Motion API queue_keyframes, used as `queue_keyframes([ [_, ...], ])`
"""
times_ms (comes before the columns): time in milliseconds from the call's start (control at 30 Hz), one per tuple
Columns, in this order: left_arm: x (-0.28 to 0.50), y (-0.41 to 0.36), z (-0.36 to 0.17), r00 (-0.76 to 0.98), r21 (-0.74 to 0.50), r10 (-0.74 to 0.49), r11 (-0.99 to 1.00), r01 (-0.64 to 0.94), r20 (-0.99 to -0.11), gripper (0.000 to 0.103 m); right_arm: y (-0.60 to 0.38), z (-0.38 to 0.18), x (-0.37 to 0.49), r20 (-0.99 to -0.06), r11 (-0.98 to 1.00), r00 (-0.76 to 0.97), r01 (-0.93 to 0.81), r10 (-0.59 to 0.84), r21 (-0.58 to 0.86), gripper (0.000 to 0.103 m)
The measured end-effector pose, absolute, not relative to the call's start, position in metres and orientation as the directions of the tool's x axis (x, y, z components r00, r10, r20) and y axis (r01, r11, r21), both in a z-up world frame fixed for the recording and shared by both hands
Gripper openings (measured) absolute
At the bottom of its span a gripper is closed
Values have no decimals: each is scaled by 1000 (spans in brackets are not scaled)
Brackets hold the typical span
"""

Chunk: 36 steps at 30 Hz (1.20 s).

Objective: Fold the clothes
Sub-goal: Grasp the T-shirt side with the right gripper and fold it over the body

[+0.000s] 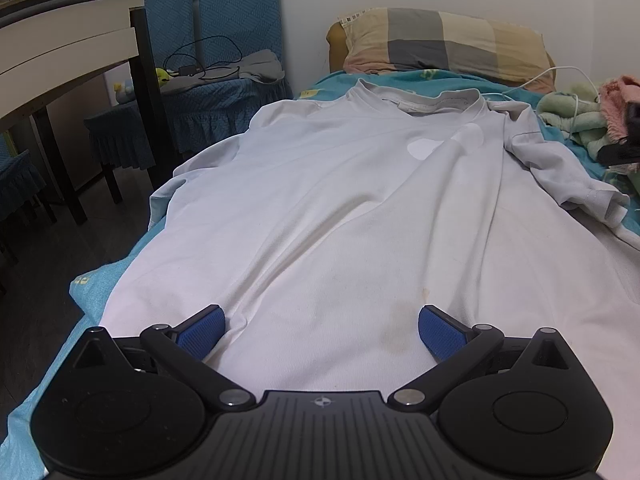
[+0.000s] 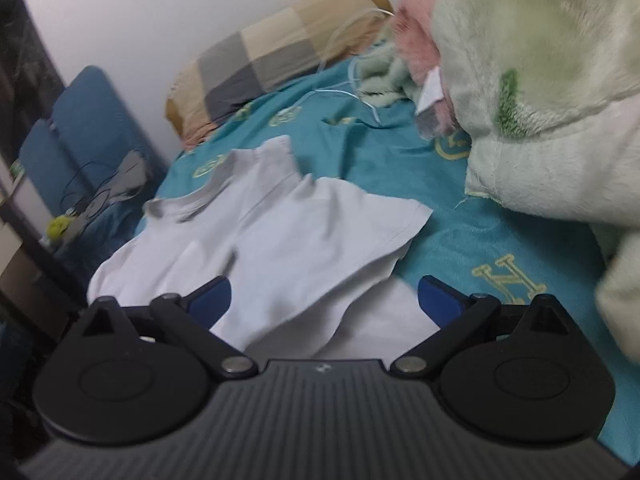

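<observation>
And here we are over the bed (image 1: 100, 280), its teal sheet showing along the edges, with a white T-shirt (image 1: 340, 208) spread flat down the middle, collar (image 1: 432, 100) toward the checked pillow (image 1: 444, 42) at the head end. The left hand-held gripper (image 1: 322, 330) sits low over the shirt's lower part, blue fingers (image 1: 200, 334) spread wide with nothing between them but cloth lying underneath; whether the pads touch the fabric is hard to say. On the shirt's chest there's a pale logo (image 1: 424, 148), and a faint brownish stain (image 1: 396, 320) sits near the hem, just inside the right-hand finger. Over to the right hand-held gripper (image 2: 324, 298): it too is wide open and holds nothing, hanging above the shirt (image 2: 280, 232) by its sleeve (image 2: 380, 224), which lies flat against the sheet (image 2: 460, 240). A heap of fluffy pale-green blanket (image 2: 552, 100) crowds the right side, pink fleece (image 2: 416, 32) tucked behind it, a thin white cable (image 2: 352, 92) trailing across the sheet. Beside the bed stand blue-covered chairs (image 1: 224, 40).
</observation>
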<state>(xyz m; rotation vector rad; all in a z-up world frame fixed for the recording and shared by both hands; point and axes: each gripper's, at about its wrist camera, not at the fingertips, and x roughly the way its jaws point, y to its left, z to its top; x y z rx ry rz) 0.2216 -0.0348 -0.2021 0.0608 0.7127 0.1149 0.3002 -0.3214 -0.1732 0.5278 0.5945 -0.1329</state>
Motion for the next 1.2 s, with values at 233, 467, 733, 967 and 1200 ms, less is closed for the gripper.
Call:
queue_keyframes([
  [233, 225, -34, -200, 744, 94, 122, 992, -80, -657, 103, -341, -205, 353, -564, 833, 825, 325, -18, 448, 67],
  [467, 214, -36, -174, 793, 122, 91, 992, -21, -603, 103, -321, -159, 367, -508, 902, 858, 277, -76, 332, 7],
  [733, 192, 3, -90, 846, -61, 9, 997, -49, -532, 103, -321, -57, 382, -388, 959, 890, 280, -239, 51, 4],
  [967, 181, 31, -70, 832, -130, -27, 990, -54, -555, 103, -335, -13, 397, -363, 940, 875, 341, -321, -9, 3],
  [1200, 189, 52, -67, 820, -153, -6, 983, -100, -572, 103, -265, 7, 408, -402, 980, 906, 182, -136, 80, 3],
])
